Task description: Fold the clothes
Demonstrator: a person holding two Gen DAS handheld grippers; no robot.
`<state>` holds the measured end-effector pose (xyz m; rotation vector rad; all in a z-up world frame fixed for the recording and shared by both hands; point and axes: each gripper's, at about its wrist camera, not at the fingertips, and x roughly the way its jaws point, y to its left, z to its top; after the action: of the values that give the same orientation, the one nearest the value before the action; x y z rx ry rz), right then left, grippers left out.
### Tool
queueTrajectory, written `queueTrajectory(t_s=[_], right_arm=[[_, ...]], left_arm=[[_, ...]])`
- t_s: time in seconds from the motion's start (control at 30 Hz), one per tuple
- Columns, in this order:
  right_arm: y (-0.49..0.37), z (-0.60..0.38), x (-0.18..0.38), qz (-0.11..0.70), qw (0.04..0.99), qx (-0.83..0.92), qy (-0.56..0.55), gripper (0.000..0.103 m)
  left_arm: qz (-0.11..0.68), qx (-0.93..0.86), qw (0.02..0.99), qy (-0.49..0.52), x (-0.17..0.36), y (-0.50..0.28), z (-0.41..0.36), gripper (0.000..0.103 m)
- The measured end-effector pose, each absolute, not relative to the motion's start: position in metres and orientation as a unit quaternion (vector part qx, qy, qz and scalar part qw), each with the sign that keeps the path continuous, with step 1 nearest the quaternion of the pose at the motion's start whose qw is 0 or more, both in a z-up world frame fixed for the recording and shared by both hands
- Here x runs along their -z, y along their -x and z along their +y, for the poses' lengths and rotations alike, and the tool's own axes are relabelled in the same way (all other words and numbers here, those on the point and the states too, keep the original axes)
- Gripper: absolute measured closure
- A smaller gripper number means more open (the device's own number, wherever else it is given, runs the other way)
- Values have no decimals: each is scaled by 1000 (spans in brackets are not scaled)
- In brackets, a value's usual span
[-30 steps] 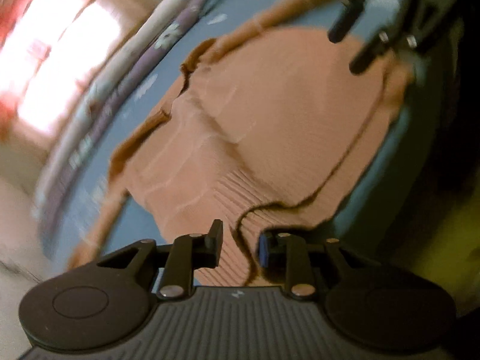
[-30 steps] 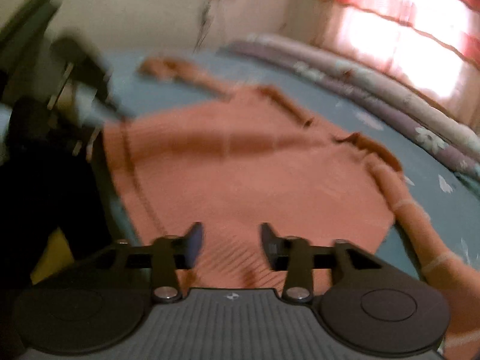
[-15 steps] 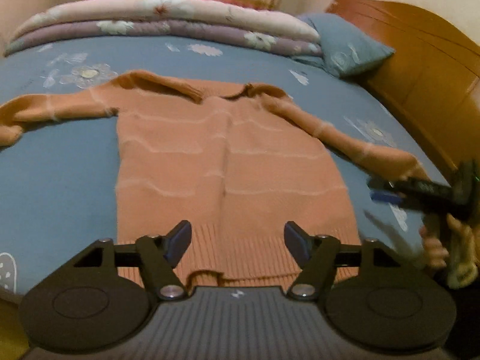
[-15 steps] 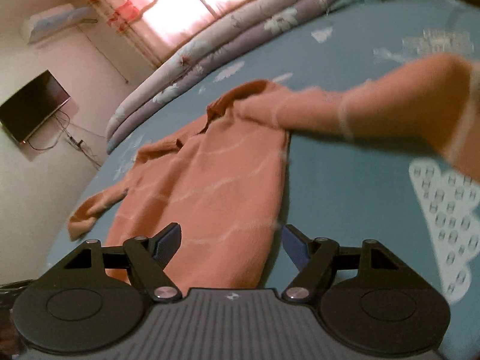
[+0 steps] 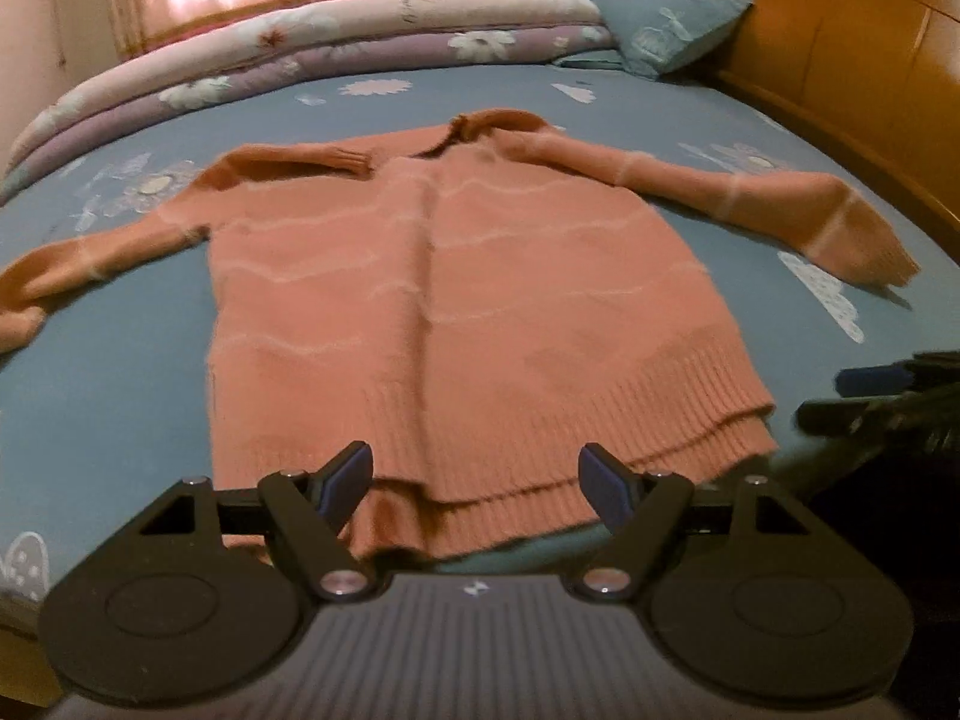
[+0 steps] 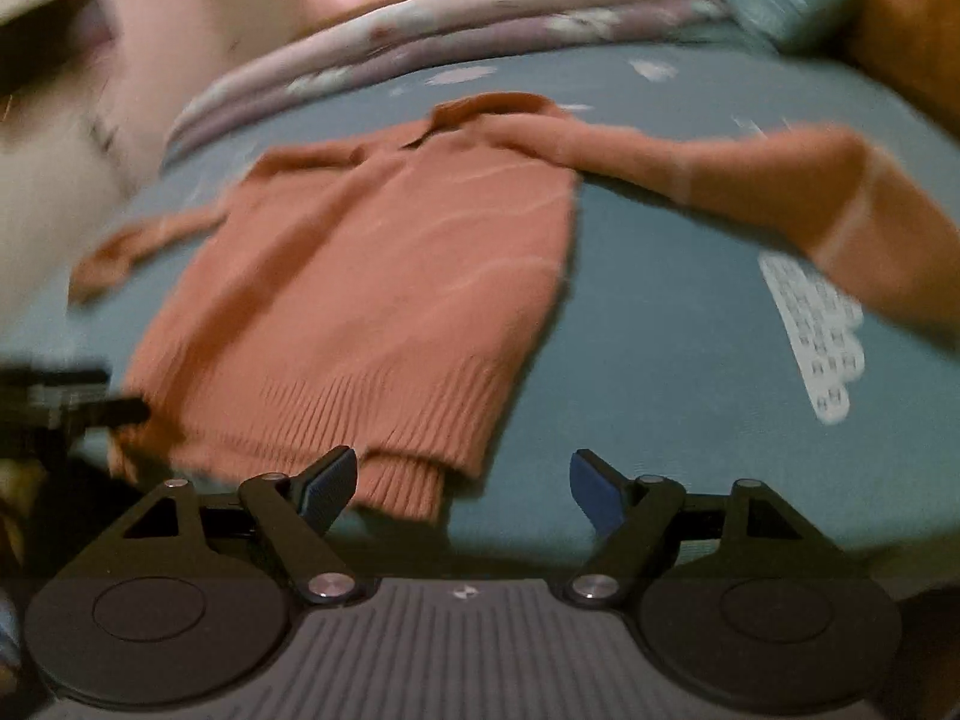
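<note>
The orange sweater (image 5: 468, 300) lies flat in the frame's middle – both grippers, left (image 5: 477, 480) and right (image 6: 462, 480), hover wide open at its hem.

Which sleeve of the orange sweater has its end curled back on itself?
The sleeve on the window-curtain side. Its cuff end doubles back near the bed's edge, while the sleeve toward the wooden headboard lies stretched out straight.

Right wrist view motion-blurred; sweater (image 6: 384, 276) right sleeve cut off at edge; left sleeve cuff cropped in left view.
</note>
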<state>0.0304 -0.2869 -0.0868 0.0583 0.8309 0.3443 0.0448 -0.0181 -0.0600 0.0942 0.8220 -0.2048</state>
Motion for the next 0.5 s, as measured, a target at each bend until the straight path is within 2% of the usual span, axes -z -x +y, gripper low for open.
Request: queueTrajectory(t_s=[0.27, 0.4, 0.5], right_arm=[[-14, -222, 113, 354, 893, -127, 246, 21], [-12, -212, 121, 307, 897, -83, 308, 21], [-5, -213, 116, 267, 913, -55, 303, 21]], left_arm=[[393, 113, 909, -77, 63, -33, -30, 25], [397, 111, 907, -82, 68, -34, -33, 24], [402, 120, 904, -84, 73, -34, -35, 24]])
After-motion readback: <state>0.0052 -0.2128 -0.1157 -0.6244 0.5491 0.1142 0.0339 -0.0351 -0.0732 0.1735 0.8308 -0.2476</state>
